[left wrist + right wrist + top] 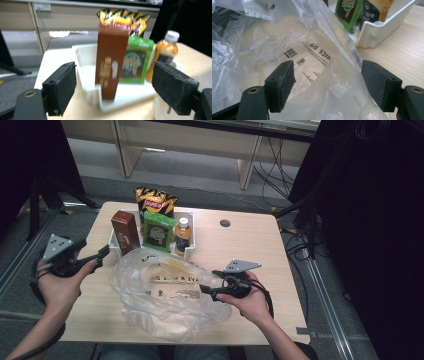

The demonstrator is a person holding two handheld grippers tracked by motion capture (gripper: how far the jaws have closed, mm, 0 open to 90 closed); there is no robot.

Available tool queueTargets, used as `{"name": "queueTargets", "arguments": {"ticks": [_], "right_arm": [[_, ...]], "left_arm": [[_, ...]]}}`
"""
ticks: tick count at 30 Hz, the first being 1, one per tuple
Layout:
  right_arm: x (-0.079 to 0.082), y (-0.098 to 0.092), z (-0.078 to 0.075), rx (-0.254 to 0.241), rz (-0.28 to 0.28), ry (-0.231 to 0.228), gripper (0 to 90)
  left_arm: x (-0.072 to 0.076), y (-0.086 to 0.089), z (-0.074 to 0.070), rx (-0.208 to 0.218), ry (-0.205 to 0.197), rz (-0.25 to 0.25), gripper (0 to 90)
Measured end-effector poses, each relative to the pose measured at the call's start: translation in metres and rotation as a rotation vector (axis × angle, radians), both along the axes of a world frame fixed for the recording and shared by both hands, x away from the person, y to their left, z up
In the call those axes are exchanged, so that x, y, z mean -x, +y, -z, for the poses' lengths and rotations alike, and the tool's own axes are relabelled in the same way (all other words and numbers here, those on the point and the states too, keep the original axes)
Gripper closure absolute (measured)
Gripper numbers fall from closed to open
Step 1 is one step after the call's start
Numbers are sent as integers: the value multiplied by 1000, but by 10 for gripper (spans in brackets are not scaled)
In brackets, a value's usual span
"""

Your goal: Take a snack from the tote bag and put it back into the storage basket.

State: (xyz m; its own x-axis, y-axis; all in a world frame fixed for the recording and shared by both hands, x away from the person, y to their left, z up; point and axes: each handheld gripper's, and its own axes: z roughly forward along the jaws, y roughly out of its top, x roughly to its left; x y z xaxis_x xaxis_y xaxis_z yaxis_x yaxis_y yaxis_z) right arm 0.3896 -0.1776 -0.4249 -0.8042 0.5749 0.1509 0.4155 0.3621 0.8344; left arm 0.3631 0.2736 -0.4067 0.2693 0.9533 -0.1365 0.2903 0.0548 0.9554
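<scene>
The table (250, 245) carried everything, and the big player on it was the plastic bag (165, 295), crumpled and mouth-up, spread directly ahead of the right gripper (206, 290). That gripper lay at the bag's near-right edge, jaws wide apart. In the right gripper view a fold of film rose between the jaws, yet neither pad pressed on it, so nothing was gripped there.

Beyond the bag stood the white tray (191, 251), and in it four things in a cluster: a chip bag (155, 202) at the back, a green packet (159, 232), a bottle (183, 236), and the brown box (124, 232) at the tray's left end.

Now the relation that mattered. The left gripper (102, 254) pointed straight at that box. In the left gripper view the box (111, 62) stood dead ahead, upright, its long axis vertical, framed between the two pads (61, 87) and clear of both. Jaws spread wide, empty.

So the box lay just in front of the left gripper and far from the right one, with the bag between. My call: the left hand was the one for the pick. The jaws straddled the box's narrow width already, so a short push forward and a squeeze across its sides looked enough. The packet (133, 60) sat just beside the box on the gripper's right, so that pad had little room.
</scene>
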Motion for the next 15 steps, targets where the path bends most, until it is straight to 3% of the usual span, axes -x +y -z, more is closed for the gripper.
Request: {"name": "queueTargets", "arguments": {"ticks": [5, 7, 10, 15], "right_arm": [[1, 1, -1, 6, -7, 2, 279], [0, 1, -1, 7, -13, -10, 278], [0, 1, 0, 10, -20, -38, 273], [2, 0, -2, 1, -29, -22, 269]], "left_arm": [[37, 3, 14, 13, 10, 9, 214], [49, 1, 22, 11, 32, 13, 225], [60, -1, 29, 16, 61, 44, 236], [65, 4, 33, 12, 66, 29, 249]]}}
